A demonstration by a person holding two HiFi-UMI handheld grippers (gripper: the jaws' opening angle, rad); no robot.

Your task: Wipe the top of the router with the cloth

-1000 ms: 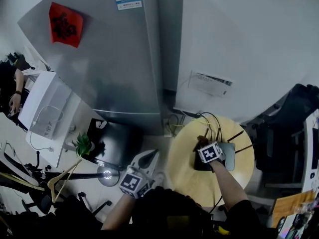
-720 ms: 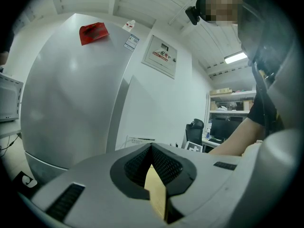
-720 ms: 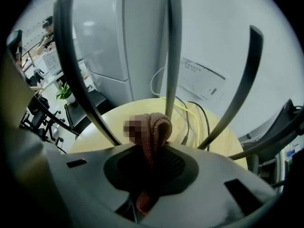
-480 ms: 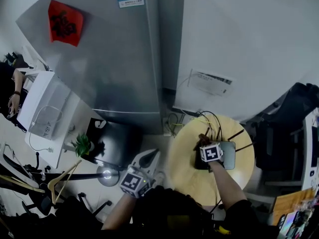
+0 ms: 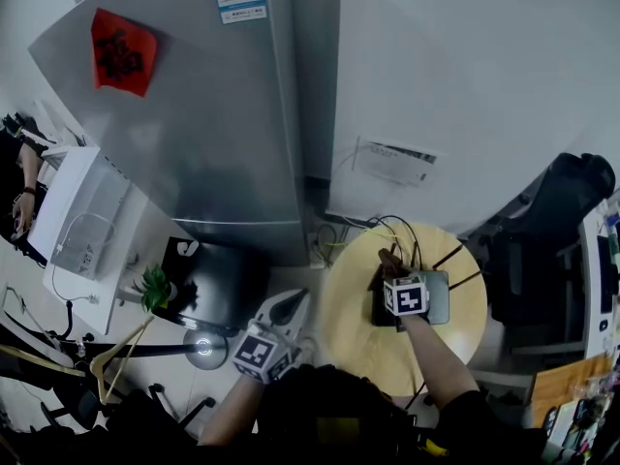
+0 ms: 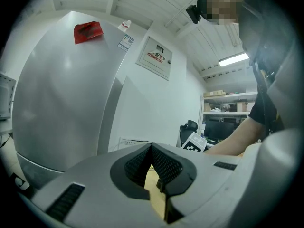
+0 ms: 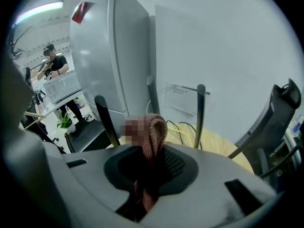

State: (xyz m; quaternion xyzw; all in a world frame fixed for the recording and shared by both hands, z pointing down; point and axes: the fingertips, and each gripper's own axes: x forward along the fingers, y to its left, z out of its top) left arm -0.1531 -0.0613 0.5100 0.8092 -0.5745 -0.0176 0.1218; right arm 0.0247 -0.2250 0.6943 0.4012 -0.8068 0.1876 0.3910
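The router (image 5: 438, 298) lay flat on the right half of the round wooden table (image 5: 349, 332), towards its far edge, with four antennas (image 7: 200, 110) raised. The brown cloth (image 7: 155, 134) was pinched between the jaws of the right gripper (image 5: 391, 271), over the router's left side; contact with the top could not be confirmed. The left gripper (image 5: 289, 306) hung off the table's left edge, jaws pressed together on nothing. Cables (image 5: 383, 229) trailed off the far edge. Behind stood one grey refrigerator (image 5: 203, 134) bearing one red paper (image 5: 118, 50), a white wall (image 5: 465, 85) and one dark chair (image 5: 572, 197).
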